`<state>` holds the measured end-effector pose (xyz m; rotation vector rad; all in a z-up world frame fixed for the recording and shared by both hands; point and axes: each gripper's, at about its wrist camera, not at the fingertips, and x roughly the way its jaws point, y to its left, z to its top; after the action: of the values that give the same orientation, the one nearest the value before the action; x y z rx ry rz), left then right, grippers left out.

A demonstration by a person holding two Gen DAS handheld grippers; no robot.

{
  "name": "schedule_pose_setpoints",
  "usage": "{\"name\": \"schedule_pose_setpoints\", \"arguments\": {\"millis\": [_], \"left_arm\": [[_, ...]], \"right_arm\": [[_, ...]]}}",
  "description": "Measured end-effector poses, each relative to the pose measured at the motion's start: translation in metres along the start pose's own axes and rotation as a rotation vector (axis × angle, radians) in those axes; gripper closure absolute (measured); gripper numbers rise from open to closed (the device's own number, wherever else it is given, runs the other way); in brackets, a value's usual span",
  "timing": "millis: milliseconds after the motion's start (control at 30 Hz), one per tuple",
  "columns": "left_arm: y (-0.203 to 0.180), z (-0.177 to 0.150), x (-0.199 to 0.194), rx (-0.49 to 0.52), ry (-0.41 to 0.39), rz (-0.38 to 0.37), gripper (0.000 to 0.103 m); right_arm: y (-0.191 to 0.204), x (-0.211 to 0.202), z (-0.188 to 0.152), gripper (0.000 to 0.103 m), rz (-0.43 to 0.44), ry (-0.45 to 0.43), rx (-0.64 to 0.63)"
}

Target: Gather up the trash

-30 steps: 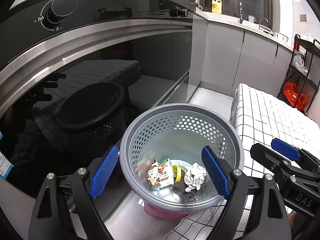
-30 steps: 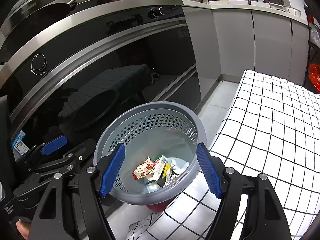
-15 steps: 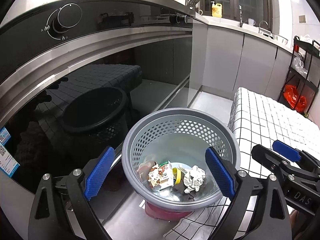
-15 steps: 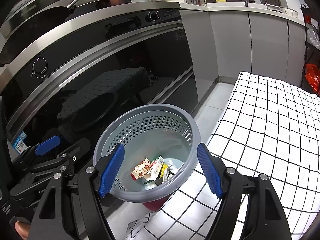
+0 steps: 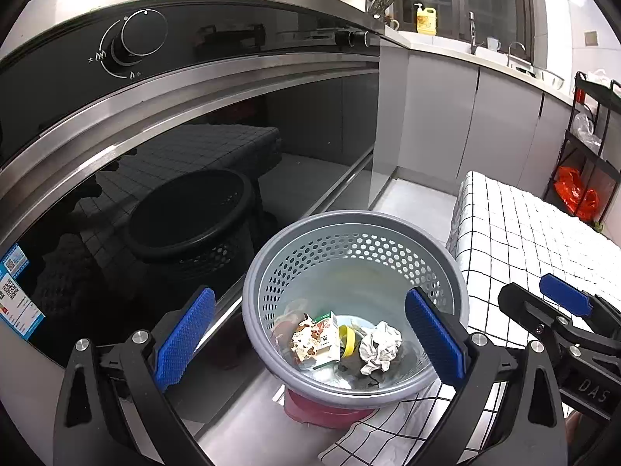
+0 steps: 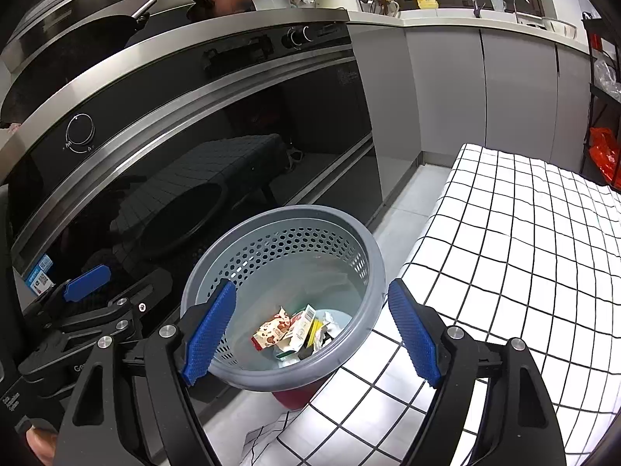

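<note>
Trash (image 5: pixel 341 339) lies in the bottom of the grey bin (image 5: pixel 355 221): a printed wrapper (image 6: pixel 271 332), a small carton (image 5: pixel 324 336), something yellow (image 5: pixel 347 341) and a crumpled paper ball (image 5: pixel 378 345). That bin stands on the floor, touching the near corner of the worktop (image 6: pixel 524 256) under its checked cloth, in front of the dark oven (image 5: pixel 155 178). Left claw (image 5: pixel 310 343) hangs above the bin, jaws just opening, wide apart and holding nothing. Right claw (image 6: pixel 312 330) hangs beside it over the worktop's edge, jaws also just widening, empty.
</note>
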<state>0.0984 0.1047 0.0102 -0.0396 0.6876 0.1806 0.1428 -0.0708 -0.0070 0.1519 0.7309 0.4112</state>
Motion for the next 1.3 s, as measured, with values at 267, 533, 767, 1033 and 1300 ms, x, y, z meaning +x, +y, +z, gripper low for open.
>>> {"name": "schedule_pose_setpoints", "arguments": {"millis": [267, 533, 767, 1033, 1300], "left_arm": [[0.0023, 0.0001, -0.0005, 0.001, 0.000, 0.001, 0.007], [0.0043, -0.0002, 0.0015, -0.006, 0.010, 0.004, 0.007], [0.0058, -0.0016, 0.0031, -0.010, 0.018, 0.013, 0.007], [0.0073, -0.0020, 0.0044, -0.018, 0.021, 0.031, 0.007], [0.0047, -0.0031, 0.0006, -0.010, 0.006, 0.050, 0.007]], "right_arm": [[0.0016, 0.0012, -0.0001, 0.026, -0.001, 0.004, 0.001], [0.0018, 0.0014, -0.0001, 0.026, 0.000, 0.004, 0.001], [0.0023, 0.0014, 0.0000, 0.026, -0.002, 0.004, 0.001], [0.0029, 0.0015, 0.0003, 0.026, -0.004, 0.003, -0.001], [0.0030, 0.0009, 0.0005, 0.026, -0.005, 0.001, -0.004]]}}
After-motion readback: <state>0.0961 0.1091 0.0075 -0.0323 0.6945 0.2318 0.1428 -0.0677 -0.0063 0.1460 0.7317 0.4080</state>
